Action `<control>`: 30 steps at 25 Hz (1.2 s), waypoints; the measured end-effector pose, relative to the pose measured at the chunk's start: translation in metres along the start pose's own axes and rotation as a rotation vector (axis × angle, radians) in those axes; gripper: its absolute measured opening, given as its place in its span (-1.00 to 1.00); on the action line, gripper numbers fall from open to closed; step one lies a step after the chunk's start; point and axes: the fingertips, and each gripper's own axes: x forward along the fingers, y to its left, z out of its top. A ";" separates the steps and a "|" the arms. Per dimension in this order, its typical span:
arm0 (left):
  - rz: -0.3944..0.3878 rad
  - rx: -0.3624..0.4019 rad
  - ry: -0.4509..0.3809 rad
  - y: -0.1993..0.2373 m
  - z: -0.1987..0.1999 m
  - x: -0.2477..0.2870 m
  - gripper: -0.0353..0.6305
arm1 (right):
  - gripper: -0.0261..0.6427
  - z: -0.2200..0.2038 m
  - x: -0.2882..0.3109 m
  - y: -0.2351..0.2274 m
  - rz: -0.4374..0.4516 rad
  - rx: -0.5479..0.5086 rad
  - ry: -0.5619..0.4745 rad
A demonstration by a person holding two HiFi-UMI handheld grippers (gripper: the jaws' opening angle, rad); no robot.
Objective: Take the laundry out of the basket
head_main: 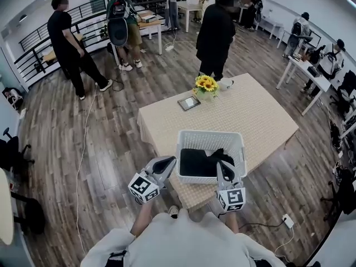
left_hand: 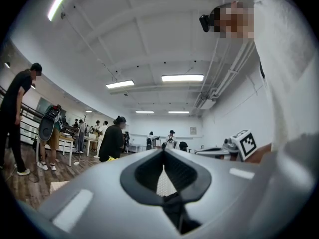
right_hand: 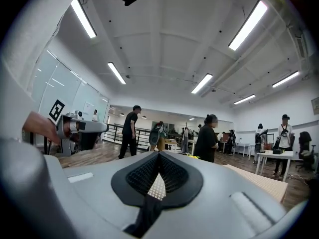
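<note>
The basket (head_main: 211, 133) is white plastic, moulded in an open lattice with a smooth, faintly glossy rim. The laundry (head_main: 197, 161) in it is dark, matt cloth, soft and creased. The table cover (head_main: 261, 115) is beige and woven, with a fine, rough grain. The floor (head_main: 111, 149) is brown-grey wood-look planking with a low sheen. The left gripper (left_hand: 163, 153) and right gripper (right_hand: 158, 158) have smooth, matt grey plastic shells; their pads (right_hand: 142, 176) are black, finely dimpled and rubbery in look.
</note>
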 end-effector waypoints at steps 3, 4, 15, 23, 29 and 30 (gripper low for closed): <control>-0.005 0.004 0.002 0.023 0.001 0.004 -0.87 | -0.93 0.000 0.021 -0.003 -0.016 0.004 0.000; -0.004 0.004 0.005 0.030 0.000 0.004 -0.87 | -0.93 -0.001 0.025 -0.003 -0.018 0.005 0.002; 0.050 -0.023 0.009 0.036 -0.010 0.034 -0.87 | -0.93 -0.006 0.034 -0.043 -0.013 0.017 0.004; 0.084 -0.010 0.014 0.029 -0.009 0.052 -0.87 | -0.93 -0.008 0.031 -0.068 -0.008 0.041 -0.006; 0.105 -0.012 0.056 0.036 -0.022 0.055 -0.87 | -0.93 -0.024 0.030 -0.073 -0.009 0.062 0.036; 0.109 -0.014 0.067 0.037 -0.025 0.056 -0.87 | -0.93 -0.027 0.029 -0.074 -0.007 0.067 0.046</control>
